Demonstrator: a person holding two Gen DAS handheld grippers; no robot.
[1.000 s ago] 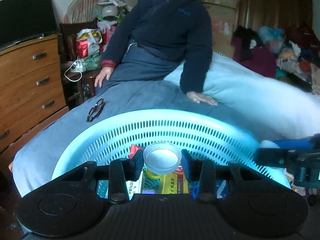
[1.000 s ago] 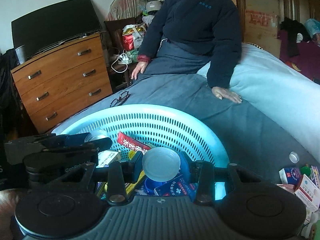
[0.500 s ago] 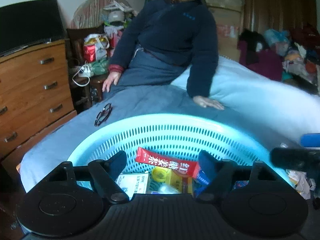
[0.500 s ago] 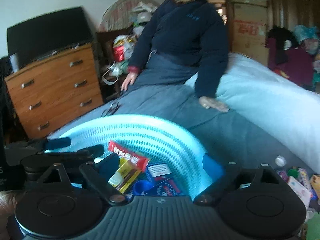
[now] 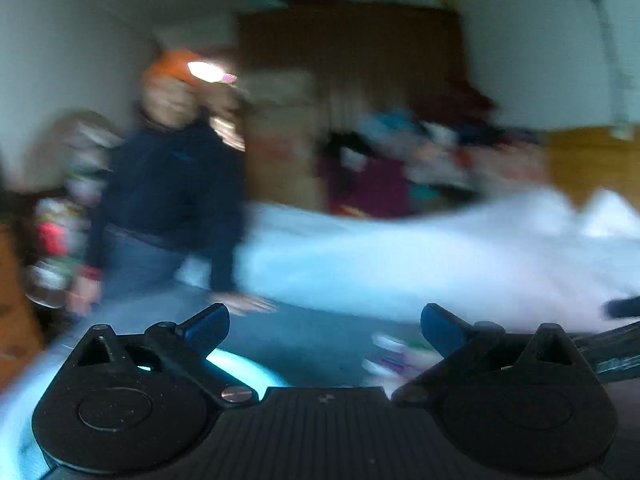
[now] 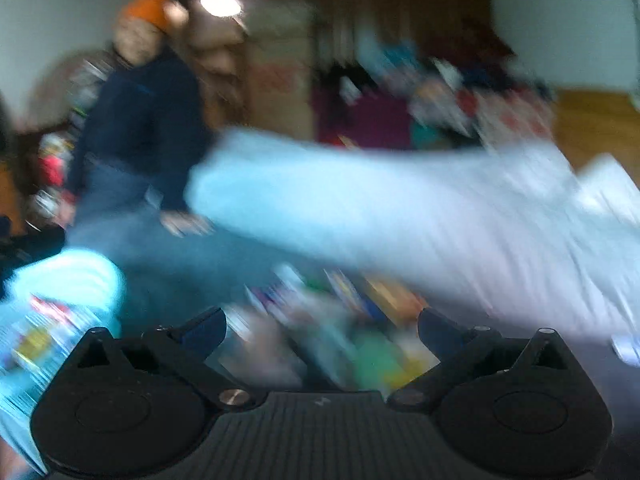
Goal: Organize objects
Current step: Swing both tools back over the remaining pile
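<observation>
Both views are badly motion-blurred. My left gripper (image 5: 325, 326) is open with nothing between its fingers; only a curved edge of the light blue perforated basket (image 5: 244, 368) shows at its lower left. My right gripper (image 6: 322, 330) is also open and empty. It points at a blurred heap of small coloured boxes and packets (image 6: 352, 320) lying on the dark bedcover. The basket (image 6: 60, 288), with packets inside, sits at the far left of the right wrist view. A few blurred small items (image 5: 396, 354) lie on the cover ahead of the left gripper.
A person in a dark jacket (image 5: 172, 184) sits at the left on the bed, one hand (image 5: 244, 304) on the cover. A pale blue quilt (image 6: 400, 208) is piled across the right. Heaped clothes (image 5: 420, 152) and a wooden wardrobe stand behind.
Both grippers let go of their round lids over the basket and opened. Both have since swung right, away from the basket, toward the loose items on the bed.
</observation>
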